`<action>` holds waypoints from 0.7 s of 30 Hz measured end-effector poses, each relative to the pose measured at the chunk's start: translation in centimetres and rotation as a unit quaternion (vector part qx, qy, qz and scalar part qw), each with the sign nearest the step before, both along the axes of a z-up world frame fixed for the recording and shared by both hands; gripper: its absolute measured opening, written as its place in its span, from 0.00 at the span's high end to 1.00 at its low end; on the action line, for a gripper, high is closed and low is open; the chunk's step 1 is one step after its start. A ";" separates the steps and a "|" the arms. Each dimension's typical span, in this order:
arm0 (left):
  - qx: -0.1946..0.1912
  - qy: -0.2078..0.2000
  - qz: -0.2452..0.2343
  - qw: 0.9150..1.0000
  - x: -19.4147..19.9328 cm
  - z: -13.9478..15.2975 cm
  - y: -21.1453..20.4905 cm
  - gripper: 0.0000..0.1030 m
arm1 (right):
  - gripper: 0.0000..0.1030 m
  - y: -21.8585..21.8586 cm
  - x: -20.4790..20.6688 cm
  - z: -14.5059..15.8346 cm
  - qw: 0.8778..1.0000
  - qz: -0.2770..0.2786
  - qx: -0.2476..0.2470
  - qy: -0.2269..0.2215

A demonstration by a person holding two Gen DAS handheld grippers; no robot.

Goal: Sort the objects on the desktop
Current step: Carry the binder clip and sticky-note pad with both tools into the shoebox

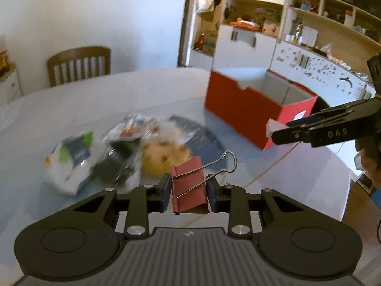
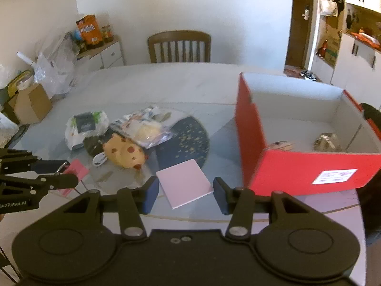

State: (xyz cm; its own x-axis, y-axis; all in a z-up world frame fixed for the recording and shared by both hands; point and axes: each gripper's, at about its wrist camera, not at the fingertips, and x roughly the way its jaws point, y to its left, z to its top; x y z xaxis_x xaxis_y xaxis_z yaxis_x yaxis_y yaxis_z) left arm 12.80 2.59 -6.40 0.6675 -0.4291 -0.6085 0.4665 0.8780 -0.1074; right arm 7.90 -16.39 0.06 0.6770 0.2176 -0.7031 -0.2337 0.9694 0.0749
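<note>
My left gripper (image 1: 189, 191) is shut on a red binder clip (image 1: 188, 186), whose wire handles stick out forward, and holds it above the table. In the right wrist view it shows at the left edge as the left gripper (image 2: 63, 172) with the clip (image 2: 79, 169). My right gripper (image 2: 185, 190) is shut on a pale pink square card (image 2: 187, 182), held by its side edges. The open red box (image 2: 297, 166) stands to the right, with a shiny metal object (image 2: 327, 141) and one other small item inside. A spotted yellow plush toy (image 2: 123, 152) and plastic packets (image 2: 83, 126) lie mid-table.
A dark speckled round mat (image 2: 190, 138) lies under the pile on the glass turntable. A wooden chair (image 2: 178, 47) stands behind the table. A cardboard box (image 2: 31, 104) and bags crowd the far left. White cupboards and shelves (image 1: 309, 54) stand beyond the red box (image 1: 238, 104).
</note>
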 end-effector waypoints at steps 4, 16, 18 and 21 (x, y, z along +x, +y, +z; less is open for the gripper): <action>-0.004 -0.013 -0.016 1.000 0.6 1.5 -2.3 0.71 | 0.52 -1.6 -0.4 1.1 1.000 -0.012 0.004 -0.009; -0.018 -0.051 -0.045 0.998 2.9 5.0 -9.2 0.71 | 0.52 -6.8 0.3 3.7 0.999 -0.020 0.002 -0.041; -0.020 -0.055 -0.047 0.997 3.3 5.4 -10.3 0.71 | 0.52 -7.7 0.7 3.9 0.999 -0.020 0.002 -0.045; -0.022 -0.062 -0.048 0.997 4.0 5.9 -12.0 0.71 | 0.52 -9.0 1.2 4.2 0.999 -0.018 0.002 -0.050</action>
State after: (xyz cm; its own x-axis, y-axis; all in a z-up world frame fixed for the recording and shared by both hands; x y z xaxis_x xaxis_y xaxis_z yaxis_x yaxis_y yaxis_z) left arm 16.83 -9.36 -0.49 0.6909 -0.5185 -0.5039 0.5597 0.8247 -0.0813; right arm 9.06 -25.35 4.26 0.7510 0.1947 -0.6309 -0.2059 0.9770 0.0563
